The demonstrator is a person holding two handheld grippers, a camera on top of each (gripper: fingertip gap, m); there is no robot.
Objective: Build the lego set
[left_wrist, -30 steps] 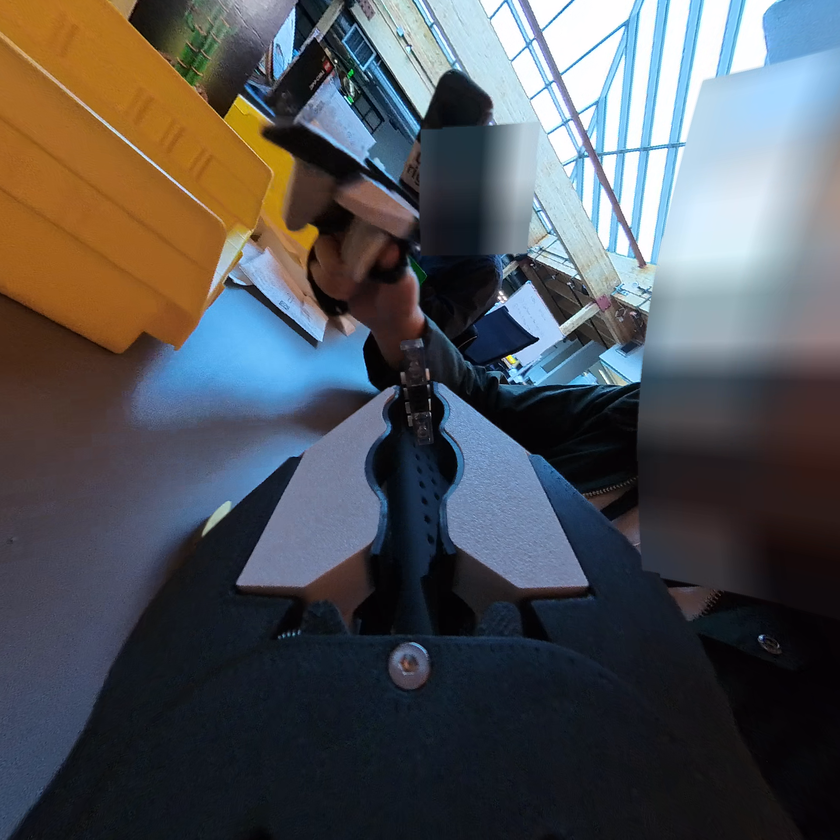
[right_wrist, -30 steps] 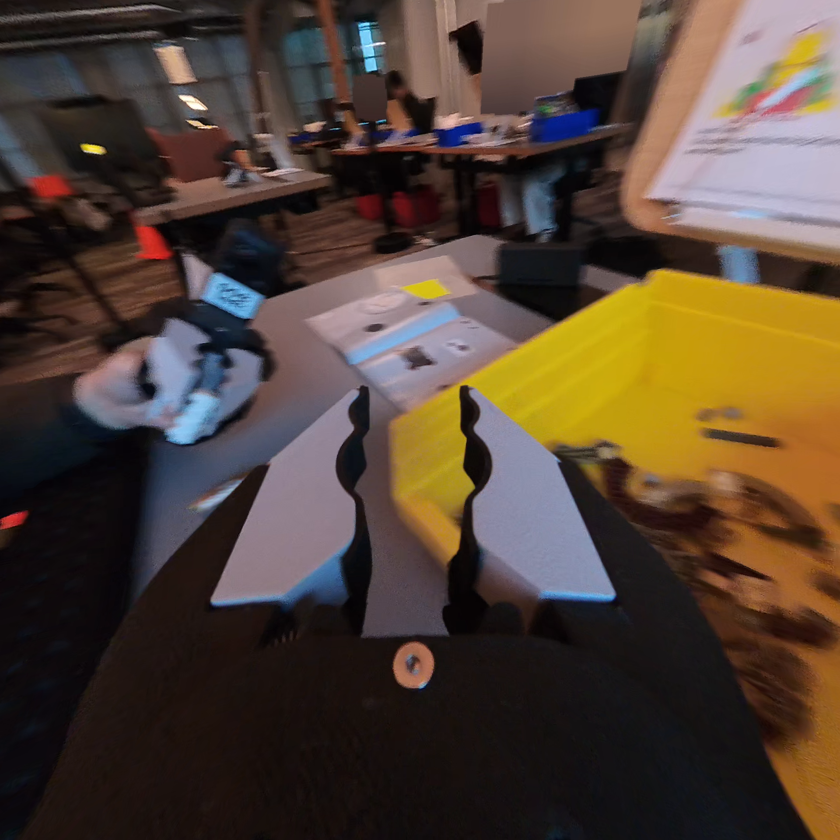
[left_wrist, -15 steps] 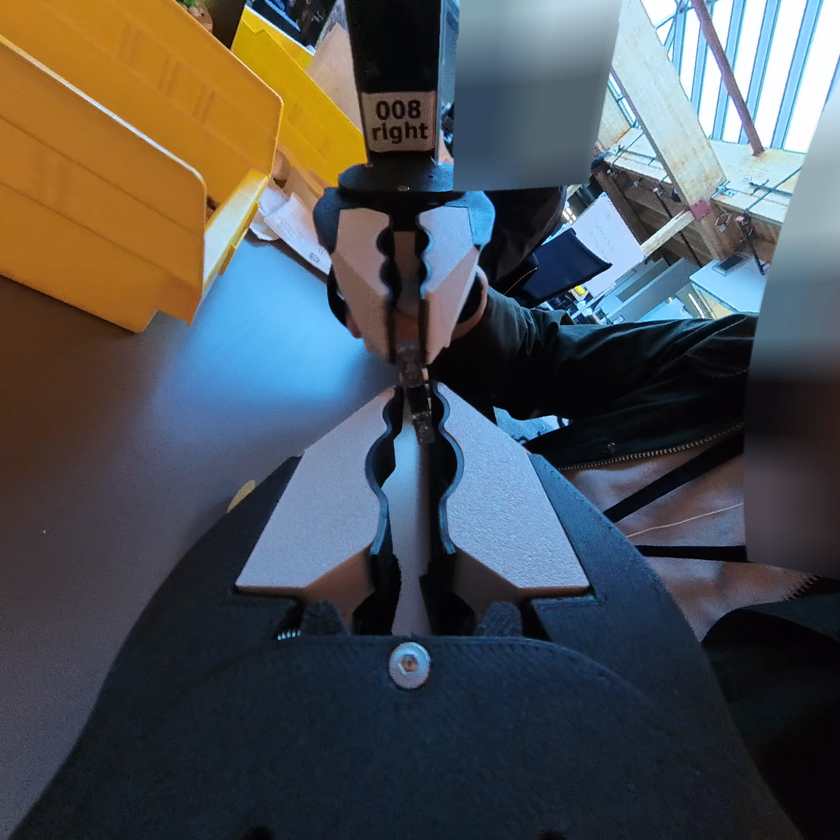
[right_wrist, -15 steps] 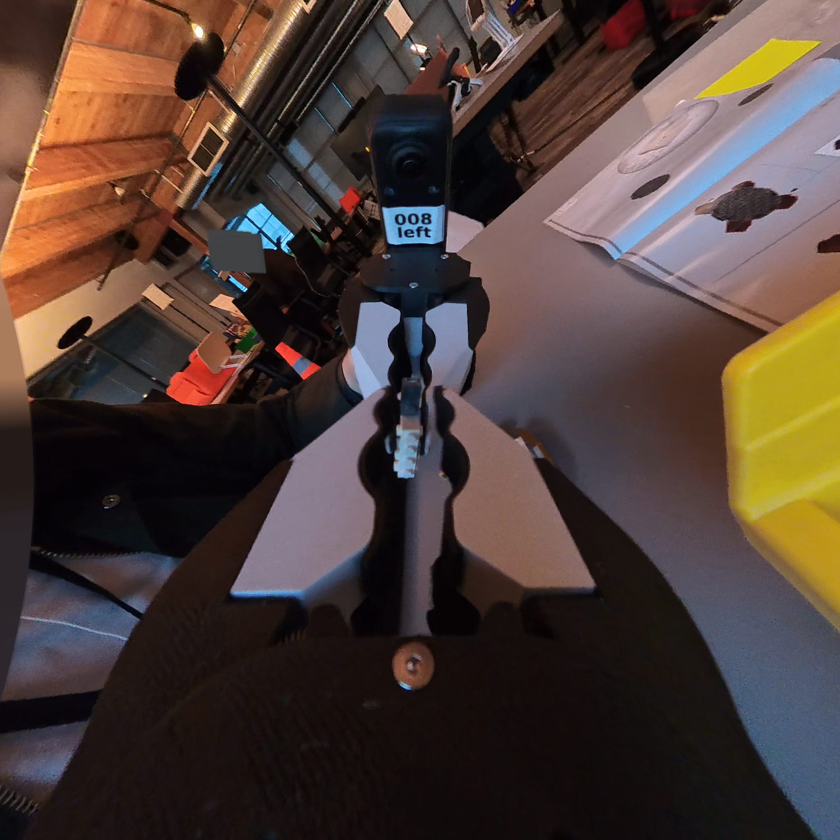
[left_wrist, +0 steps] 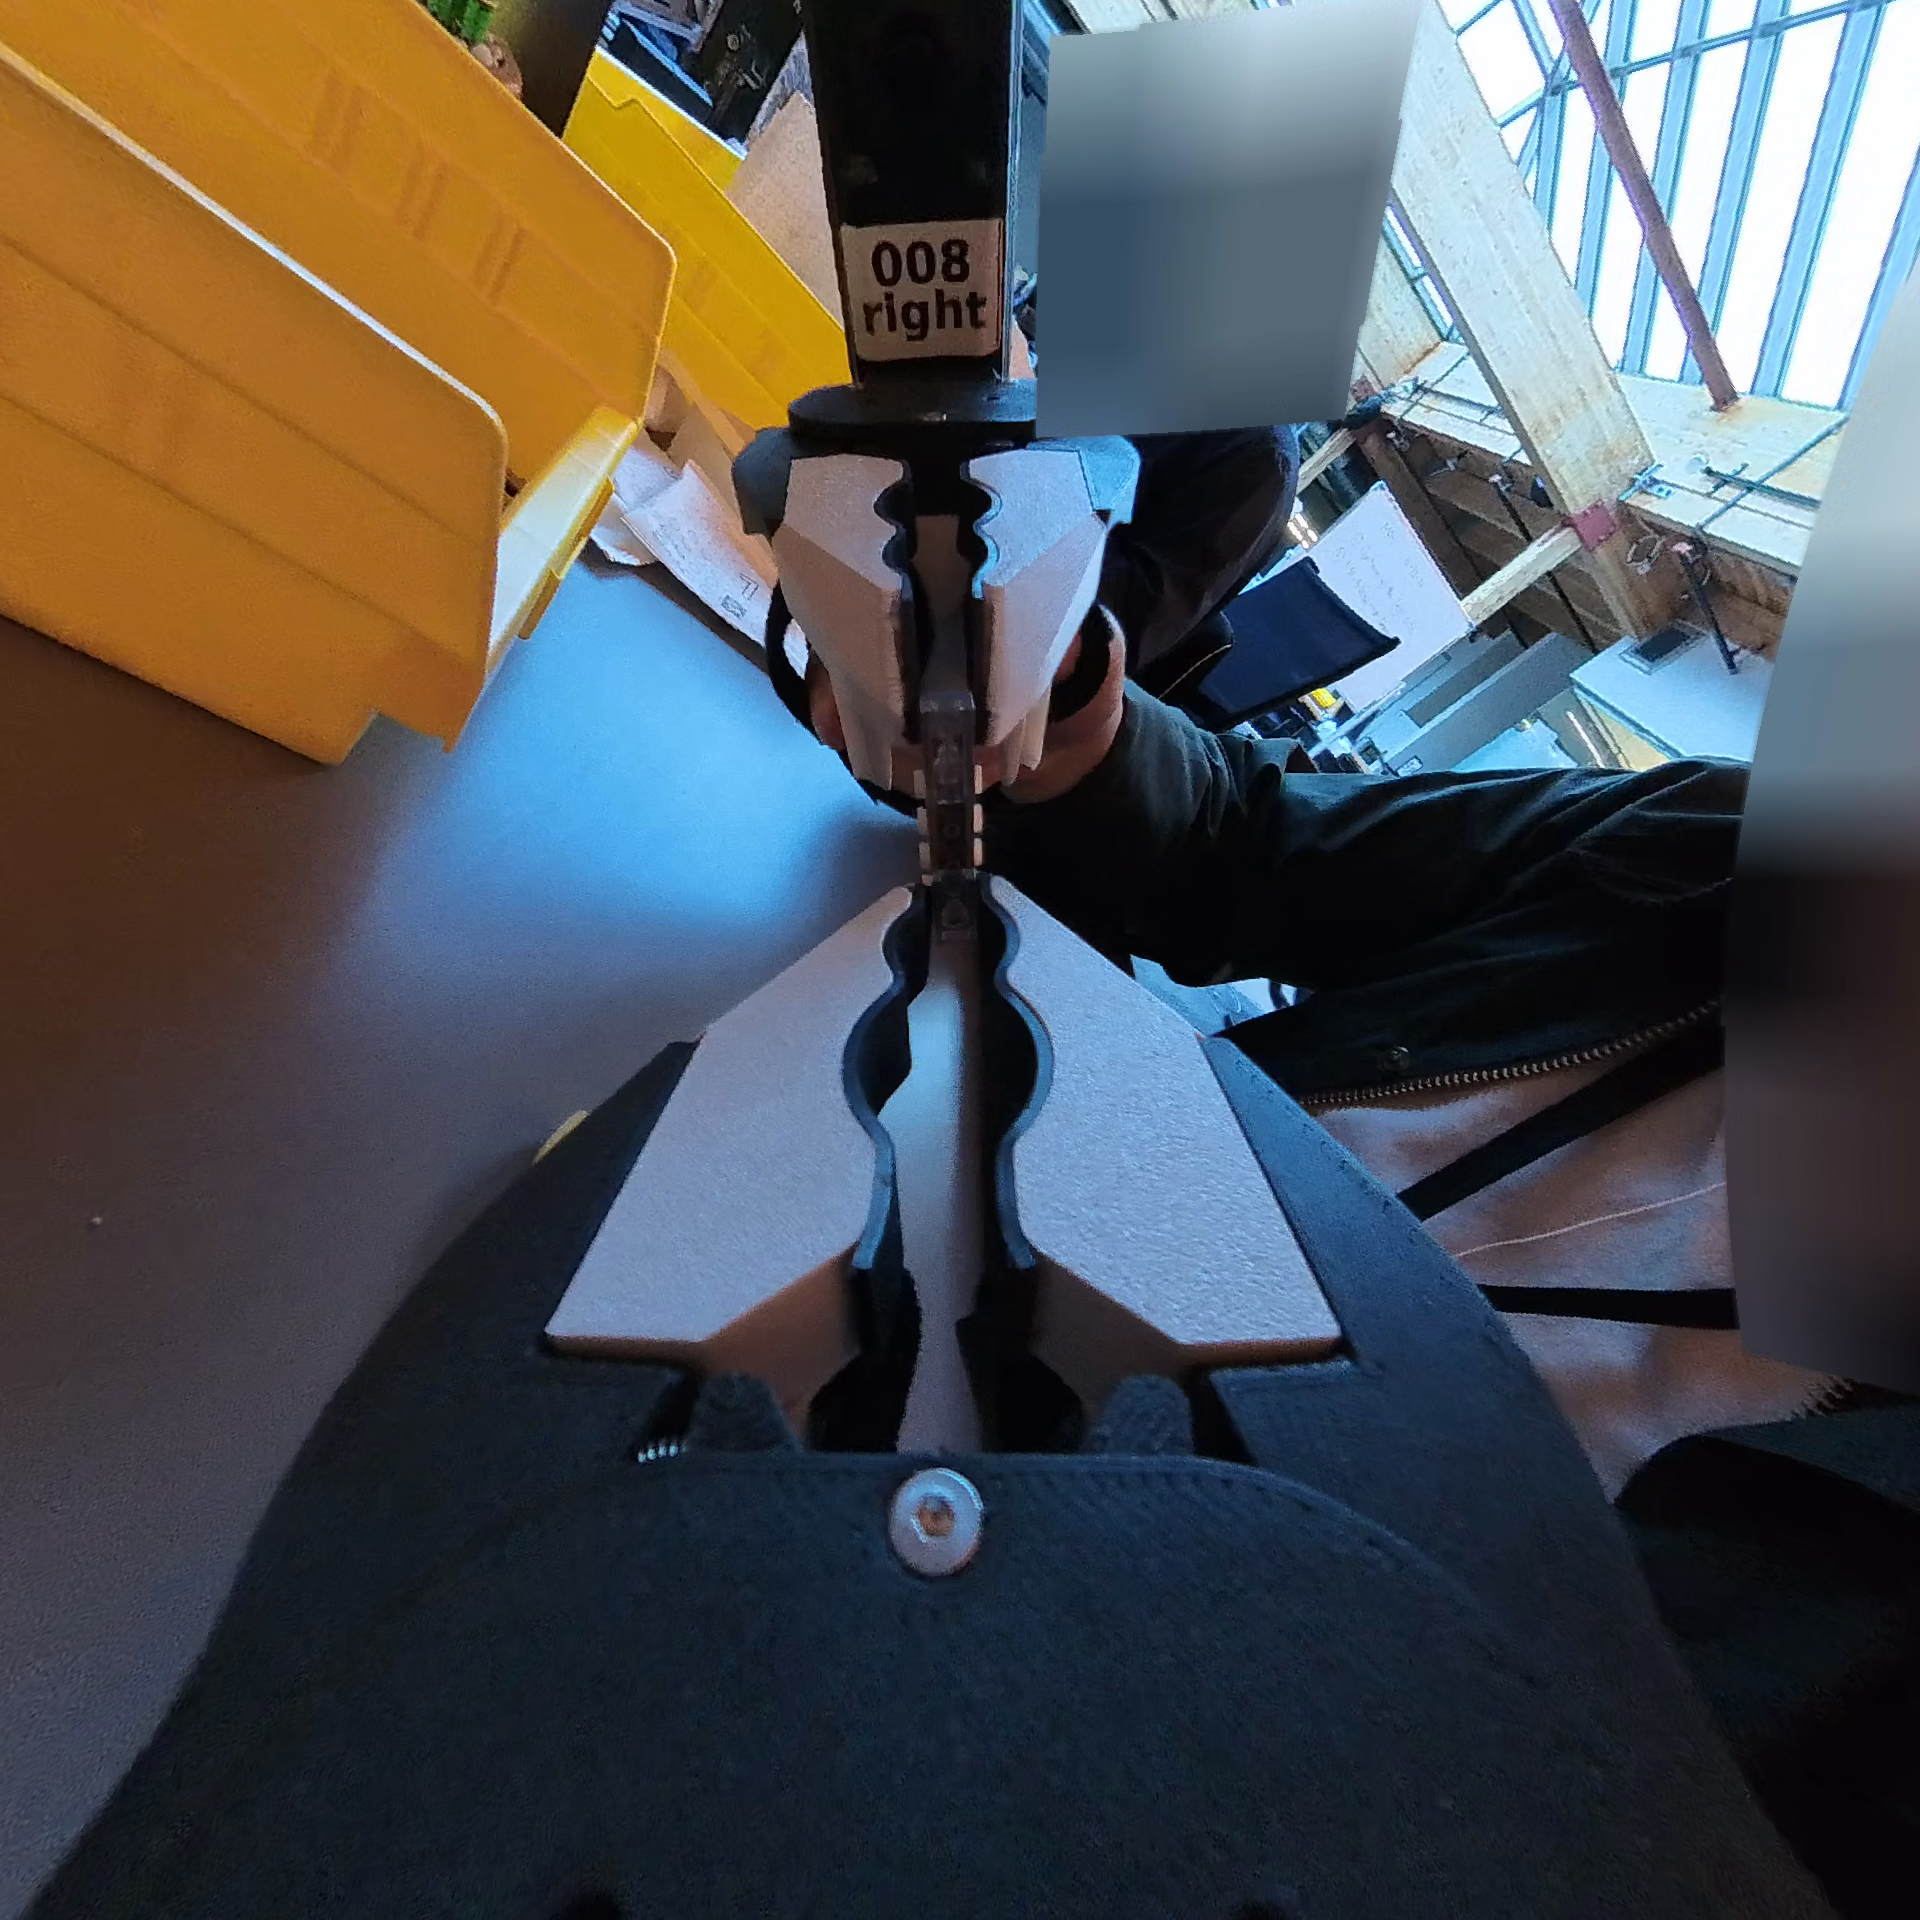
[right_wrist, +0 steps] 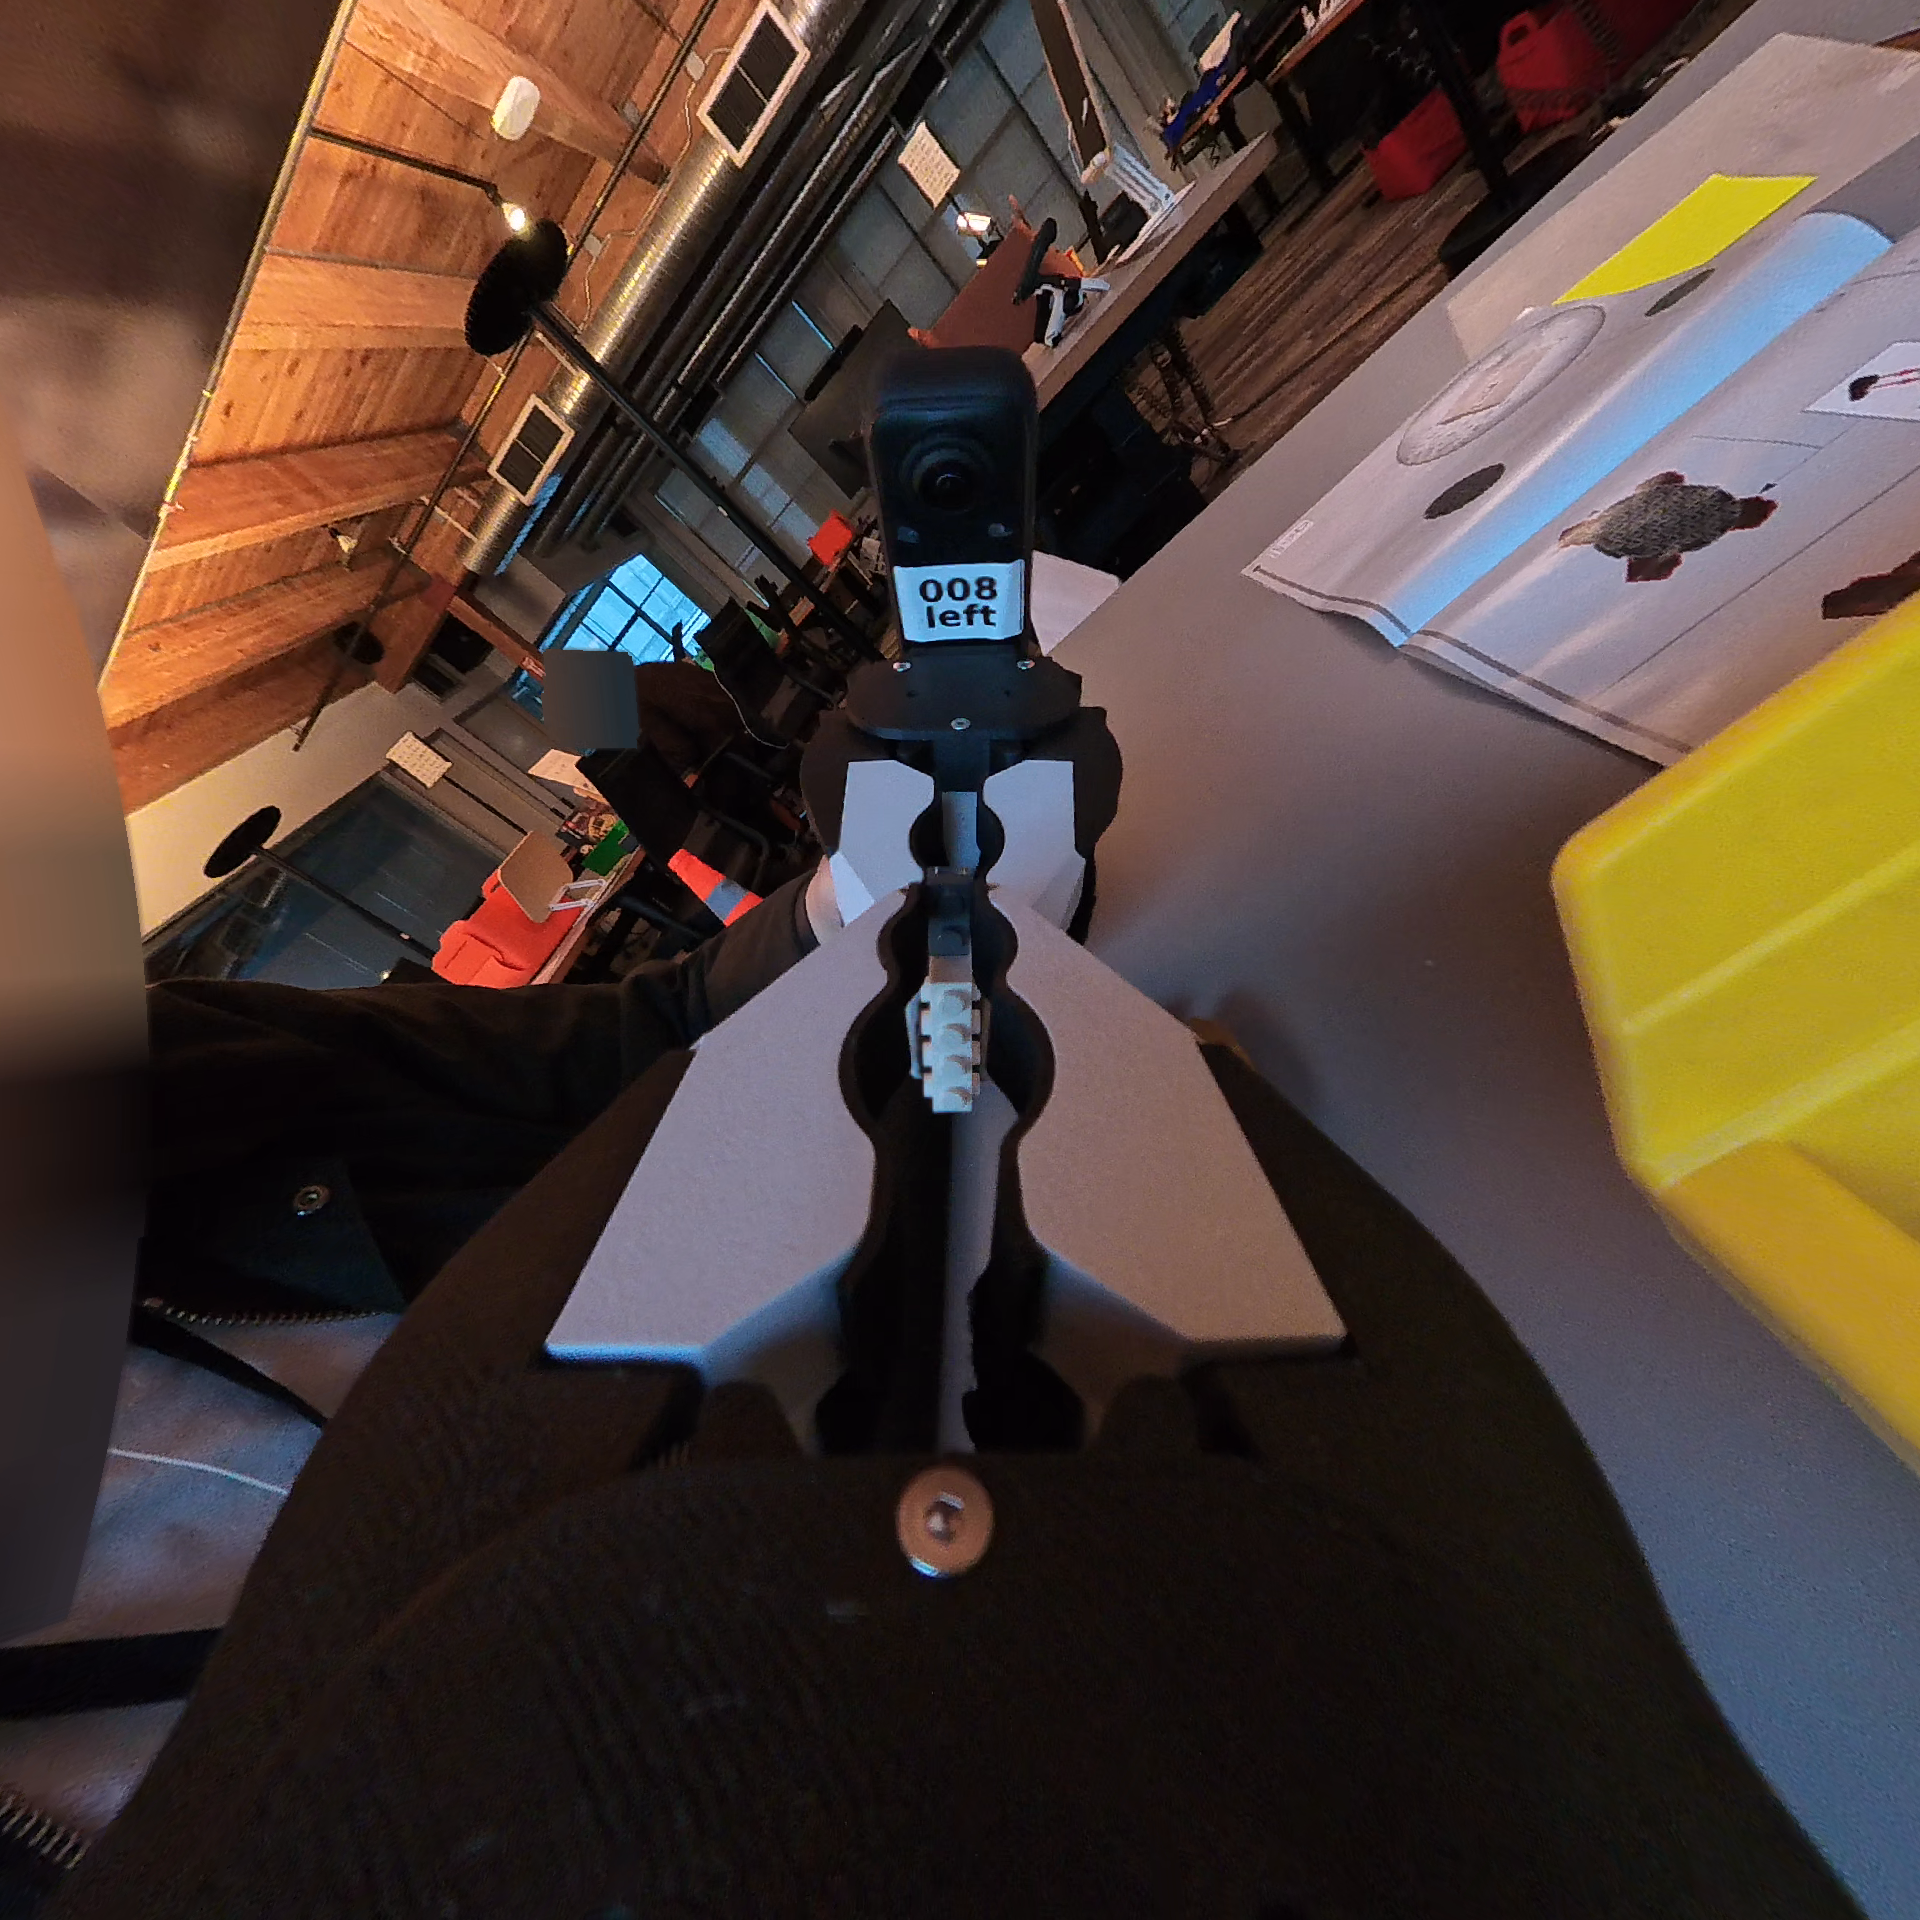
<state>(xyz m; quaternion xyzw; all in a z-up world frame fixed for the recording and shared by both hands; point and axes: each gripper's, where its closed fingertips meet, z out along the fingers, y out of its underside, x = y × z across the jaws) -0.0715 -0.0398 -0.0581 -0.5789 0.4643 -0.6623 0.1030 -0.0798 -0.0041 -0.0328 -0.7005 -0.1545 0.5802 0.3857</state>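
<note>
While both grippers, left gripper (left_wrist: 951, 902) and right gripper (right_wrist: 951, 904), pinch one lego piece (right_wrist: 948, 1044) tip to tip, grey table (left_wrist: 312, 1039) fills lower left, yellow bins (left_wrist: 260, 416) upper left (skylights upper right).

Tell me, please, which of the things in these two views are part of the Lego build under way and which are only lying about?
In use:
- left gripper, shut on the small Lego assembly
- right gripper, shut on the assembly's other end
- yellow bin, likely holding parts
- instruction sheets

Lying about:
- stacked yellow bins
- loose papers
- yellow note
</note>
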